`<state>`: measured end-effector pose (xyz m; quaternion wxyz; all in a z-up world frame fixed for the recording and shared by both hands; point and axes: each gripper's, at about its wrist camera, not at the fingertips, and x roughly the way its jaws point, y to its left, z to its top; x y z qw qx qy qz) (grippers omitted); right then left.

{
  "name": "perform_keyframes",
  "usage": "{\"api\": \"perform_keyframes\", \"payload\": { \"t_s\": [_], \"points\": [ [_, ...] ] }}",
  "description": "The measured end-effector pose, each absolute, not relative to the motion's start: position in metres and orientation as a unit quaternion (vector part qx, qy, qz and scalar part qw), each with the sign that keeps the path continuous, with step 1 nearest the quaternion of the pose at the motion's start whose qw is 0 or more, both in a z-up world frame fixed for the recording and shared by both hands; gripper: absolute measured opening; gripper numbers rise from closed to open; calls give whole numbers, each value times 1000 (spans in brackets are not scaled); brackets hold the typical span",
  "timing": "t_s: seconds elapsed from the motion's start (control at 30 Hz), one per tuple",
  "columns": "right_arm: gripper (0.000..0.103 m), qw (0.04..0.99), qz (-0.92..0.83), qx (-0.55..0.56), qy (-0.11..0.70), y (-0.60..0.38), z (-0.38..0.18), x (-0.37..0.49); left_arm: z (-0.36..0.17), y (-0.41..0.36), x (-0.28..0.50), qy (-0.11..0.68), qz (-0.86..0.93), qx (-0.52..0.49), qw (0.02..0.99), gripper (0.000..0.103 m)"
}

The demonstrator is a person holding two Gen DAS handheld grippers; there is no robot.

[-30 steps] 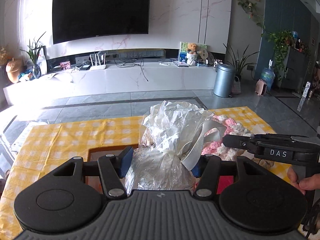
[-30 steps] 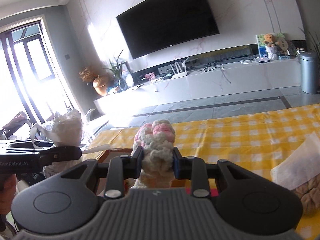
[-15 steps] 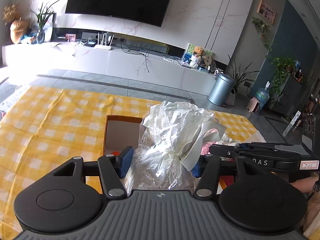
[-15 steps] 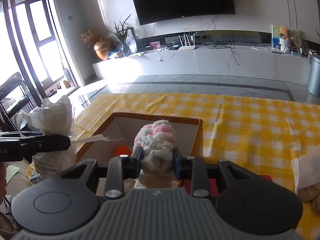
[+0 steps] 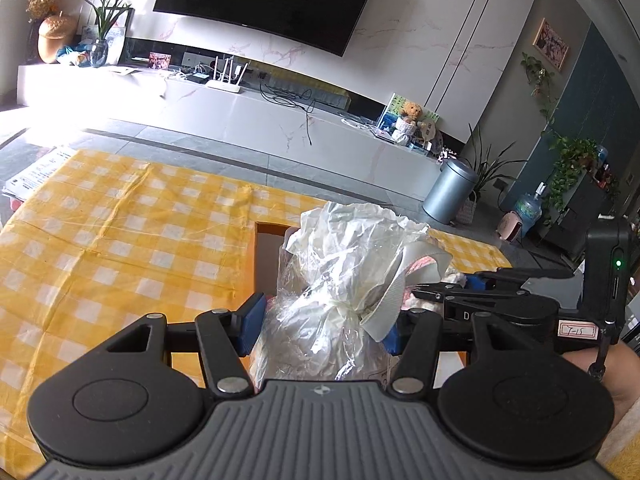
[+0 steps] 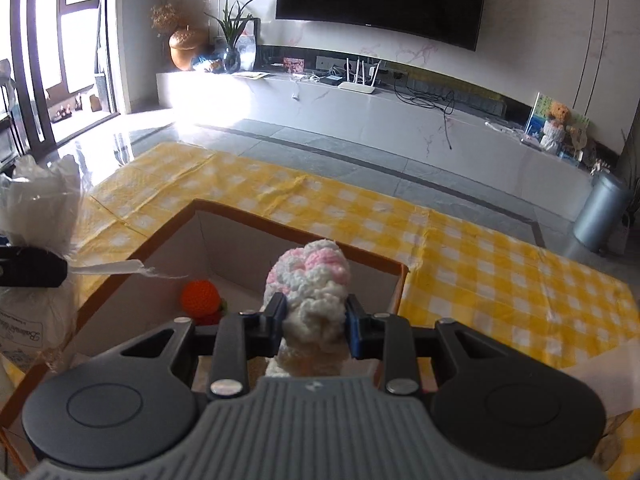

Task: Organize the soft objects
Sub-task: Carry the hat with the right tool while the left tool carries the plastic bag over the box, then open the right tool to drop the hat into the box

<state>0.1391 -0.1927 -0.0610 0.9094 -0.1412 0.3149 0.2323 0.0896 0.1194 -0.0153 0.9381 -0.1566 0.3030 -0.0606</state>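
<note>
My left gripper is shut on a crinkled clear plastic bag tied with a white ribbon, held above the table. In the right wrist view that bag shows at the far left. My right gripper is shut on a pink and white crocheted piece, held over an open cardboard box. An orange crocheted item lies inside the box. In the left wrist view the right gripper sits just to the right of the bag, and only a corner of the box shows behind the bag.
A yellow and white checked cloth covers the table. A white sheet lies at the right edge of the cloth. A person's hand shows at the lower right. Beyond the table are a grey floor, a white TV bench and a metal bin.
Both grippers have moved left over the table and dipped down with their loads. The box has come into view under the right gripper, and the right gripper now sits close beside the bag.
</note>
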Motion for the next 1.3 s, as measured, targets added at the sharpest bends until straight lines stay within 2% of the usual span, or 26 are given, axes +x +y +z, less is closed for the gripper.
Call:
{"api": "perform_keyframes", "payload": {
  "t_s": [0.17,0.3,0.43,0.57,0.77,0.83,0.9,0.93,0.97,1.13,1.27,1.3],
  "points": [
    [31,884,225,-306,272,-158,-63,147,-16,121,89,303,-59,-159,938,65],
    [31,835,257,-386,297,-136,-84,161,-18,122,91,308,-62,-160,936,66],
    [30,799,260,-403,363,-123,-108,189,-21,125,93,315,-71,-174,930,65],
    [30,790,257,-375,412,-121,-124,215,-24,128,94,322,-69,-178,928,65],
    [31,787,244,-373,427,-118,-136,222,-24,129,94,323,-68,-180,927,65],
    [35,789,239,-369,430,-119,-138,222,-24,128,94,324,-68,-179,926,65],
    [44,792,234,-370,425,-121,-139,221,-23,127,93,325,-68,-177,927,65],
    [49,797,230,-371,418,-121,-137,218,-23,126,92,325,-68,-175,927,65],
    [60,805,226,-370,405,-122,-133,215,-22,125,92,326,-69,-174,927,65],
    [72,836,226,-354,354,-134,-105,203,-20,119,90,324,-75,-167,928,65],
    [90,869,191,-347,297,-151,-77,188,-21,113,91,328,-85,-164,926,65],
    [91,880,186,-335,282,-157,-69,184,-22,111,91,330,-89,-165,925,65]
  ]
}}
